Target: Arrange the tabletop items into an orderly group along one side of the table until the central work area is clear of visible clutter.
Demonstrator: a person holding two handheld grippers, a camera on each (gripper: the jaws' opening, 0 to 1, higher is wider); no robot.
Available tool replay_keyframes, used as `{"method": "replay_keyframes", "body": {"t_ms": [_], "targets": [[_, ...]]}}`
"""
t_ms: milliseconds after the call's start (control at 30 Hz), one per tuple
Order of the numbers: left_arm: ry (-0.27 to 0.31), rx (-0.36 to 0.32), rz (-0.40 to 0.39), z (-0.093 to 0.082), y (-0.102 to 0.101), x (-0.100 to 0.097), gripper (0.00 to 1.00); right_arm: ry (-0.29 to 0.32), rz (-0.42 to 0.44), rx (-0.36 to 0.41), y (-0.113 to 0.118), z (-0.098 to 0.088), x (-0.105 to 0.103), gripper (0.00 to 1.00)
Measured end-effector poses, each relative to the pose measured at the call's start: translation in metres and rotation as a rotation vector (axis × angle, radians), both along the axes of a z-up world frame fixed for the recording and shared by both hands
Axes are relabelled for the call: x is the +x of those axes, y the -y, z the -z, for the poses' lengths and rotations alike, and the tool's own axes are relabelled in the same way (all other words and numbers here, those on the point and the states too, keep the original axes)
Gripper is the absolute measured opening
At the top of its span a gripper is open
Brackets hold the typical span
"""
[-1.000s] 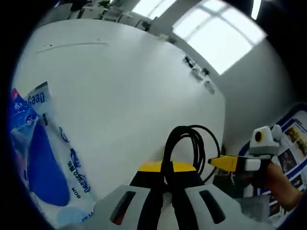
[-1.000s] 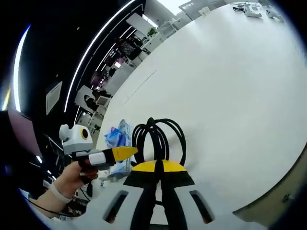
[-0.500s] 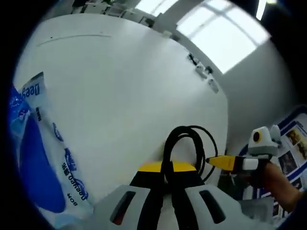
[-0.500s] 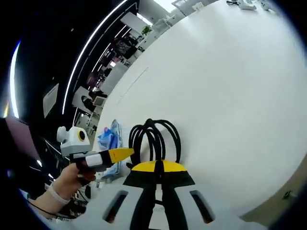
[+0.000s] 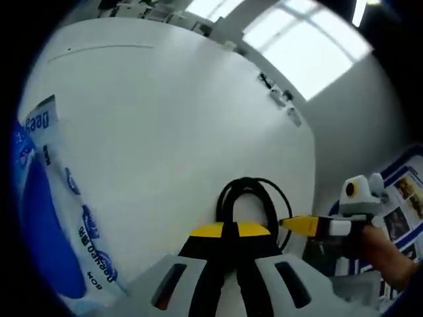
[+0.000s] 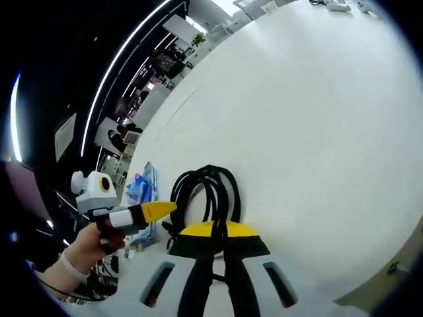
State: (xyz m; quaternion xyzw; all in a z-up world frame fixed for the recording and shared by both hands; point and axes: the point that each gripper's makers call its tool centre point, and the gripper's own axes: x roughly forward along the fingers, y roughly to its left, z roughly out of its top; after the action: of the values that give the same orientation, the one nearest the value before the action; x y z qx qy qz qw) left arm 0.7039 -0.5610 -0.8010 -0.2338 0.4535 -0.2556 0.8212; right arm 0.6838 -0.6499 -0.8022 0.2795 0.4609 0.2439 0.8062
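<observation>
Gripping coiled black cable [image 5: 246,198] at lower centre, both tongs [image 5: 229,232] [image 6: 213,232] closed on it; next, carrying beside blue packet [image 5: 49,218], lower left.

Bright window glare overhead — soft blur throughout, strong fisheye warping at edges.

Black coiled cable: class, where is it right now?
In both gripper views the black coiled cable lies on the white table just past each gripper's yellow jaw tips, with the blue-and-white packet off to its left.
</observation>
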Motion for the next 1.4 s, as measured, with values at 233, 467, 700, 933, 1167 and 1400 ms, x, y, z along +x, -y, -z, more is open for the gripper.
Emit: {"method": "replay_keyframes", "body": {"t_ms": [233, 467, 700, 933, 1167, 1400], "targets": [[0.038, 0.019, 0.026, 0.0, 0.001, 0.0, 0.0, 0.001, 0.002, 0.002, 0.001, 0.002, 0.0, 0.01], [0.049, 0.025, 0.031, 0.0, 0.001, 0.001, 0.01, 0.003, 0.0, 0.0, 0.001, 0.001, 0.0, 0.02], [0.042, 0.022, 0.011, 0.001, -0.001, 0.003, 0.01, 0.001, -0.001, 0.003, 0.0, 0.0, 0.0, 0.02], [0.064, 0.041, -0.018, 0.0, -0.006, 0.009, 0.01, 0.005, 0.004, 0.009, -0.005, 0.002, 0.005, 0.02], [0.079, 0.049, -0.036, -0.002, -0.011, 0.013, 0.0, 0.012, -0.003, 0.007, -0.01, 0.001, 0.009, 0.02], [0.105, 0.061, -0.022, -0.002, -0.012, 0.015, 0.01, 0.035, -0.025, -0.007, -0.011, -0.001, 0.009, 0.03]]}}
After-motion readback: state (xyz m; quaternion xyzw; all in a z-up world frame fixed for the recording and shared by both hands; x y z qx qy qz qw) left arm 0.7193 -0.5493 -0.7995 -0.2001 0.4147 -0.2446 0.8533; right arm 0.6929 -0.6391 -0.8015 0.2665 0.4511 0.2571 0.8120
